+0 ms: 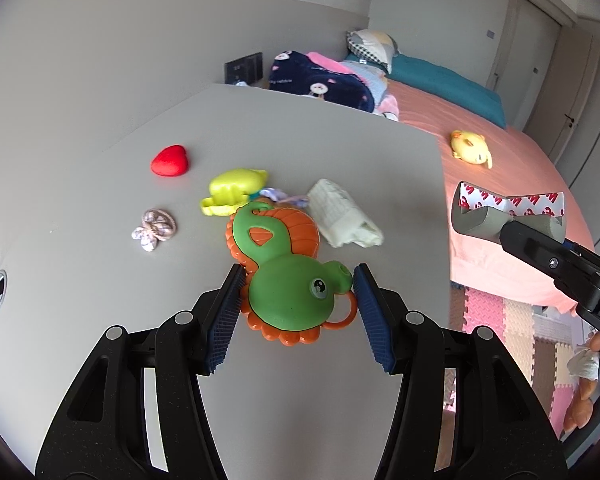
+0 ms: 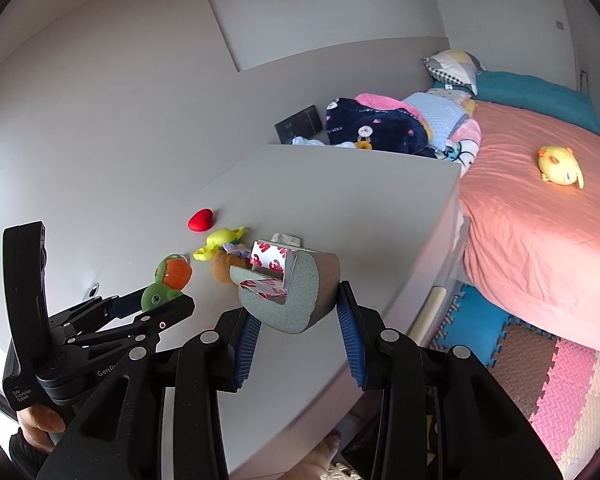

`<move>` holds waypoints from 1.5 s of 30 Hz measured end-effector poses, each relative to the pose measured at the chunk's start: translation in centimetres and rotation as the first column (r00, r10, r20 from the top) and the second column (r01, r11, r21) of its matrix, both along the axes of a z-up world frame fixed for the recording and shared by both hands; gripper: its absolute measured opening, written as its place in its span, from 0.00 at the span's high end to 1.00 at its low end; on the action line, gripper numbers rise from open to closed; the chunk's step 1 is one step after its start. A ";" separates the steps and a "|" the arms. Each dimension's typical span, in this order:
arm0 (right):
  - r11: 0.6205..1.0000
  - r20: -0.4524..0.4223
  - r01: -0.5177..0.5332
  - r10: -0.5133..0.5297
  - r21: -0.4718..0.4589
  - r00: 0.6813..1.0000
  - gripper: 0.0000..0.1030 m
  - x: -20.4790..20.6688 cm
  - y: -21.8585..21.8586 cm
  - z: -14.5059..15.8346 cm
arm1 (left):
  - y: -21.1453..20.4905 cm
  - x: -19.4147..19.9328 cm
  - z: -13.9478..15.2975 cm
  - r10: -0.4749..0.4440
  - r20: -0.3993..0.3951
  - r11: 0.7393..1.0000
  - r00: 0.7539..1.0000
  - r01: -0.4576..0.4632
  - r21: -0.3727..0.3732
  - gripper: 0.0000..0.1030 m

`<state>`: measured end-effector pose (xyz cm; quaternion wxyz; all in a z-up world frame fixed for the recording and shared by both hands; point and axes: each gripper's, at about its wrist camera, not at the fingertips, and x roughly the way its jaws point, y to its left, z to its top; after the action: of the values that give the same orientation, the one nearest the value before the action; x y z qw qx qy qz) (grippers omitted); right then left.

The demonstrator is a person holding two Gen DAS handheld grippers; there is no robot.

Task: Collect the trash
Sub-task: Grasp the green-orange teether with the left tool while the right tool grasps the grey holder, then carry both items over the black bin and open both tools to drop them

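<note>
Right claw (image 2: 296, 332) clamping grey foam corner guard (image 2: 296, 300), left claw (image 1: 300, 304) wide around glossy green plastic toy (image 1: 296, 296)

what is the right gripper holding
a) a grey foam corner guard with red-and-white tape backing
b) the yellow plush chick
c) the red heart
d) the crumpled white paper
a: the right gripper is clamped on the grey foam corner guard, while the red heart lies on the table and the yellow plush chick on the bed.
</note>
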<state>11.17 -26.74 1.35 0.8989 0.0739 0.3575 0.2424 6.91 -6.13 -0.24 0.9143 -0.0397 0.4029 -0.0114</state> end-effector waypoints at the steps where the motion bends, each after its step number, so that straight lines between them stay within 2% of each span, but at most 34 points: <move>1: 1.000 0.002 0.003 -0.003 0.001 1.000 0.62 -0.2 -0.3 0.0 | -0.3 -0.2 0.1 -0.004 0.002 1.000 1.000 0.004 0.002 0.47; 12: 0.998 0.028 0.070 -0.071 0.005 0.997 0.62 -2.3 -4.6 0.7 | -5.3 -0.7 1.1 -0.090 0.029 0.996 0.995 0.090 0.013 0.47; 23: 0.987 0.044 0.159 -0.159 0.017 0.986 0.62 -4.4 -9.6 1.0 | -10.9 -1.1 1.4 -0.195 0.034 0.980 0.980 0.194 0.036 0.47; 45: 0.956 0.035 0.293 -0.293 0.006 0.956 0.62 -7.5 -16.8 0.3 | -19.0 -2.6 -0.1 -0.377 -0.006 0.926 0.926 0.377 0.033 0.47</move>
<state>3.64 -43.55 1.66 0.9310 0.1220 0.3265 0.1081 4.31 -25.15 -0.36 0.8957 0.0537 0.4030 -0.1799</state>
